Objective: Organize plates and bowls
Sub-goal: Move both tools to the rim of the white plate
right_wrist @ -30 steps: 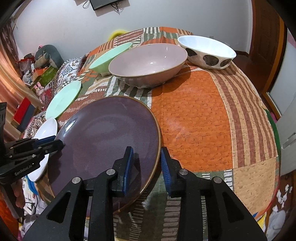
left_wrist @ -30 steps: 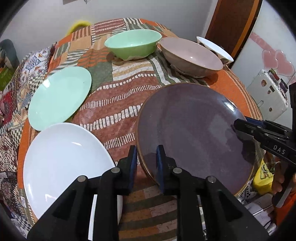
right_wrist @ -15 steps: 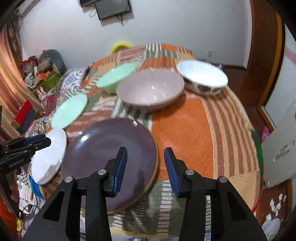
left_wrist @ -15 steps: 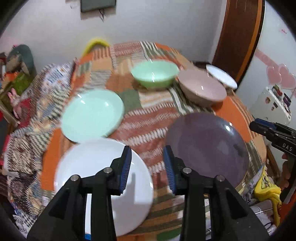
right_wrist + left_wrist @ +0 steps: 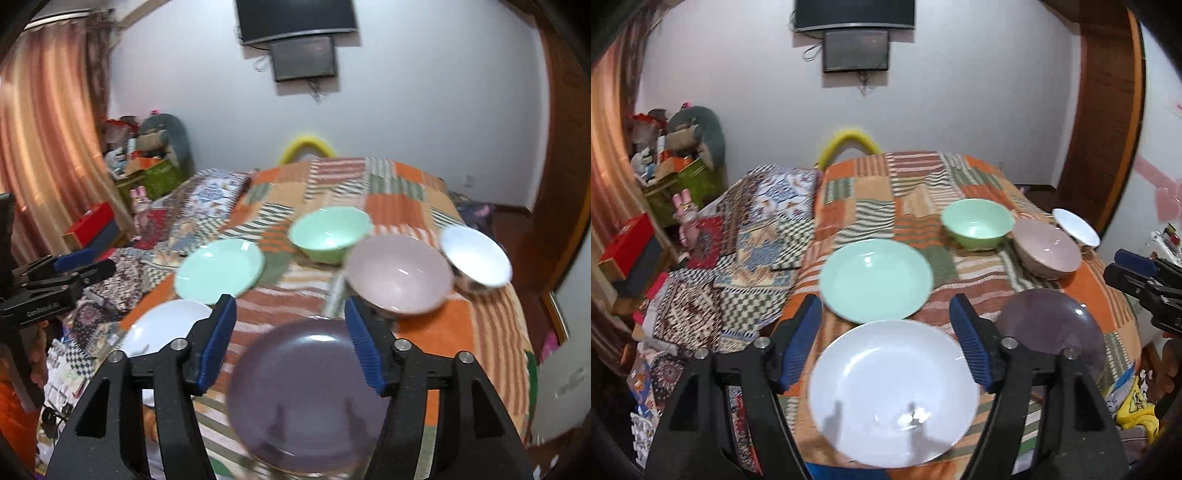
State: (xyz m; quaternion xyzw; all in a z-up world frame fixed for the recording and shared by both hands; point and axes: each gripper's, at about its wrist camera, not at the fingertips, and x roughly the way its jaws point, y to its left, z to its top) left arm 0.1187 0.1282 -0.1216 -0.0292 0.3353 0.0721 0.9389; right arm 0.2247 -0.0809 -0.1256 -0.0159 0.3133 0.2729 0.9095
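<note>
Judging by the layout, nothing is stacked yet: white plate (image 5: 894,402) at lower centre, green plate (image 5: 875,278) above it, purple plate (image 5: 1052,325) lower right, three bowls (image 5: 977,223) upper right, all apart. Left gripper (image 5: 886,343) and right gripper (image 5: 291,341) hover wide, empty.

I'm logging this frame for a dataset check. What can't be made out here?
- Purple plate: near rim blurred and cut off at the bottom edge in the right wrist view; the left claw's finger covers part of it in the left wrist view.
- White bowl's outside pattern: motion-blurred, unreadable.
- White plate: right claw's finger hides its near side in the right wrist view.
</note>
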